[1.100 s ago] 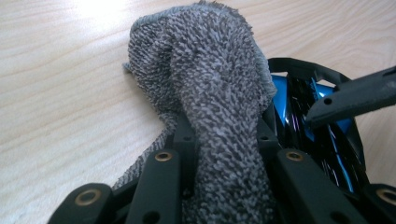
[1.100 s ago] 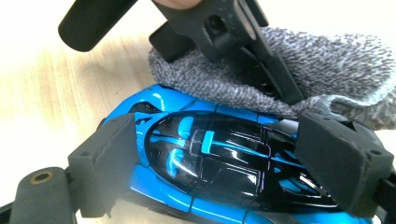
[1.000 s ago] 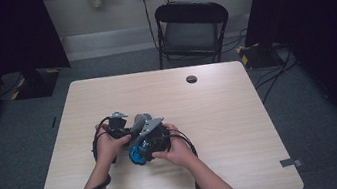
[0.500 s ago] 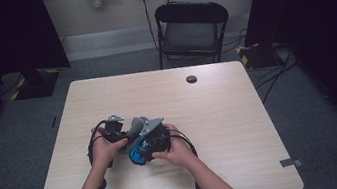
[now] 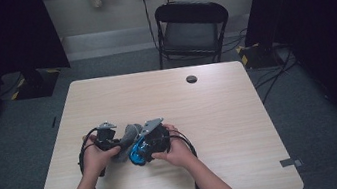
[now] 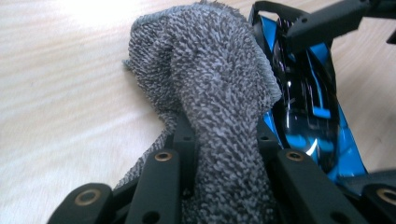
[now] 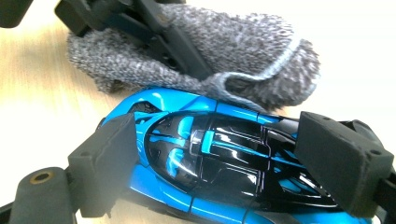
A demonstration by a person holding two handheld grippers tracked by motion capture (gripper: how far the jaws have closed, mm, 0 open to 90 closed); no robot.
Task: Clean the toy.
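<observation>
A: Table (image 5: 220, 117) first, pale wood, taking up most of the high view. What stands behind it?

B: Beyond the far edge there is a black folding chair (image 5: 191, 30). On the tabletop near that far edge sits a small dark round thing (image 5: 191, 79), well apart from the hands.

A: And the hands themselves?

B: Both forearms come in from the bottom of the high view and meet near the front left of the table. The left gripper (image 5: 113, 144) and the right gripper (image 5: 148, 147) are close together there.

A: What is each one gripping?

B: The right gripper (image 7: 224, 158) has its jaws clamped on a blue and black toy car (image 7: 219, 158), one pad at each end of the car's body. The car sits low over the wood.

A: And the left?

B: The left gripper (image 6: 224, 144) is clenched on a grey terry cloth (image 6: 215, 93); the bunched fabric rises up between its jaws. In the right gripper view the cloth (image 7: 261, 46) lies against the far side of the car, touching its bodywork.
</observation>
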